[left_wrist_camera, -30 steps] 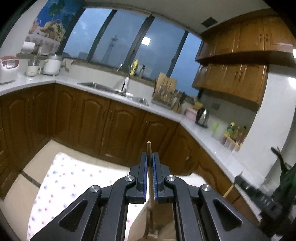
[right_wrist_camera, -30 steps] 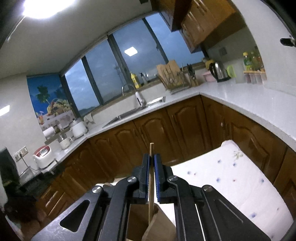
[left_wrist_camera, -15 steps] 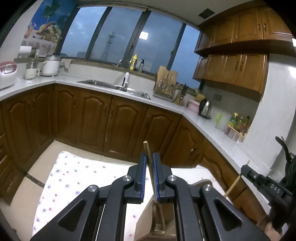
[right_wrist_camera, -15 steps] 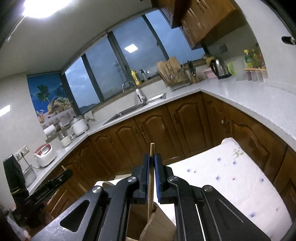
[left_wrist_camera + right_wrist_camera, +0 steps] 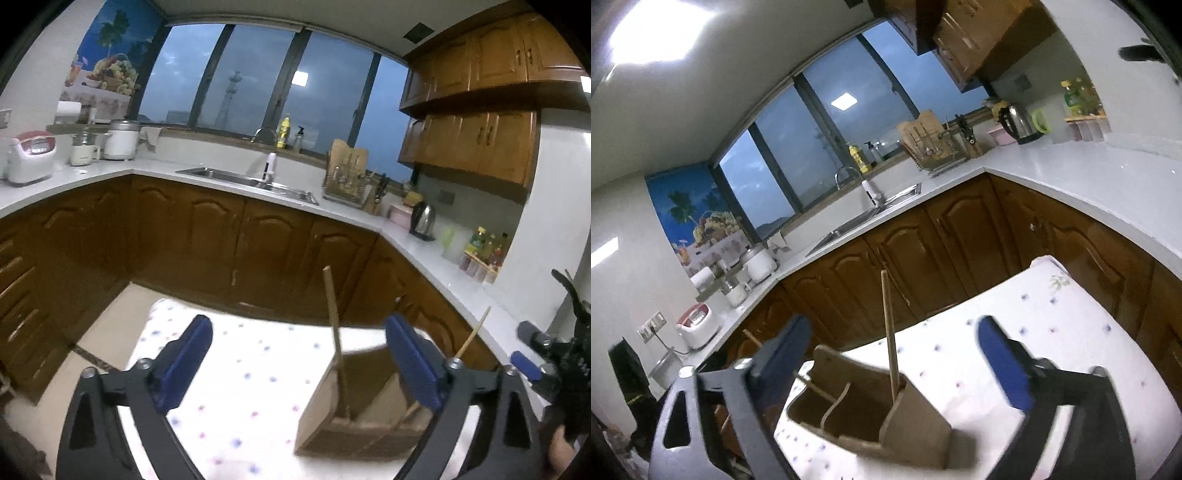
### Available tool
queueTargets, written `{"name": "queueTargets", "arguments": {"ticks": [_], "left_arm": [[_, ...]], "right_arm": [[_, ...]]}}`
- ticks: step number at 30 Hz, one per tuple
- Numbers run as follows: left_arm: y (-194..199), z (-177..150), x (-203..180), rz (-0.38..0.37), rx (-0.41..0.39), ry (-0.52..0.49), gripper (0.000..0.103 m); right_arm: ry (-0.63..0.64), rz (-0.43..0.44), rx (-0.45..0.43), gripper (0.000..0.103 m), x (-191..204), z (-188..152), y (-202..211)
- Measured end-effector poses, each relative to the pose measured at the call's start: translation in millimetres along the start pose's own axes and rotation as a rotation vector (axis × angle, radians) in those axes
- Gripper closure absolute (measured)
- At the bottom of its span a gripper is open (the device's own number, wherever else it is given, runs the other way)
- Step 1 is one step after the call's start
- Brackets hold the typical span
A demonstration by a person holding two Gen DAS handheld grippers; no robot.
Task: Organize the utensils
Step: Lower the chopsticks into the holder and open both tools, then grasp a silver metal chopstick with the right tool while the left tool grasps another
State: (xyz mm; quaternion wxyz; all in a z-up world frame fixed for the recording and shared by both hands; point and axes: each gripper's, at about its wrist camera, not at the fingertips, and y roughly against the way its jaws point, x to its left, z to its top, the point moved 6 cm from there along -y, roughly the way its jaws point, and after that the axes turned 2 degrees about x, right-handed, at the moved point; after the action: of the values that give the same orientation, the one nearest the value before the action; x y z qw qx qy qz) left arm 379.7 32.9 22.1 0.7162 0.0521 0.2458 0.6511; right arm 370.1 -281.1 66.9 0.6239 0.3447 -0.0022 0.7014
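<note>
A light-brown divided holder (image 5: 354,421) stands on the dotted white tablecloth (image 5: 236,369). A wooden chopstick (image 5: 334,332) leans upright in it, between the blue pads of my left gripper (image 5: 298,328). Those jaws are opening and touch nothing. A second chopstick (image 5: 474,338) sticks up at the holder's right side. In the right wrist view the holder (image 5: 886,410) sits just below my right gripper (image 5: 894,325). Its jaws are also opening, and a chopstick (image 5: 889,332) stands free between them in a compartment. The right gripper's black body (image 5: 546,354) shows at the left view's right edge.
Brown cabinets (image 5: 221,236) under a white L-shaped counter (image 5: 424,251) ring the table. On the counter are a sink (image 5: 251,181), a dish rack (image 5: 345,177), a kettle (image 5: 423,218), bottles (image 5: 484,247) and rice cookers (image 5: 31,155). The cloth (image 5: 1071,332) lies bare to the right.
Both grippers went from shut on a chopstick to wide open. The two chopsticks now stand loose in the holder, and the left gripper has drawn back and risen a little.
</note>
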Motion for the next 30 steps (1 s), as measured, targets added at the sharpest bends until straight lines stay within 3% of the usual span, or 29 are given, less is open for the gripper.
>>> {"name": "queueTargets", "arguments": {"ticks": [15,30], "left_arm": [[73,-29,11,0.003,0.169,0.01,0.003],[108,-58,26,0.028,0.288,0.031,0.003]], "right_arm": [[0.044,-0.035,0.066,0.005,-11,-53,90],[0.179,-0.082,0.214,0.005,-5,-123,104]]}}
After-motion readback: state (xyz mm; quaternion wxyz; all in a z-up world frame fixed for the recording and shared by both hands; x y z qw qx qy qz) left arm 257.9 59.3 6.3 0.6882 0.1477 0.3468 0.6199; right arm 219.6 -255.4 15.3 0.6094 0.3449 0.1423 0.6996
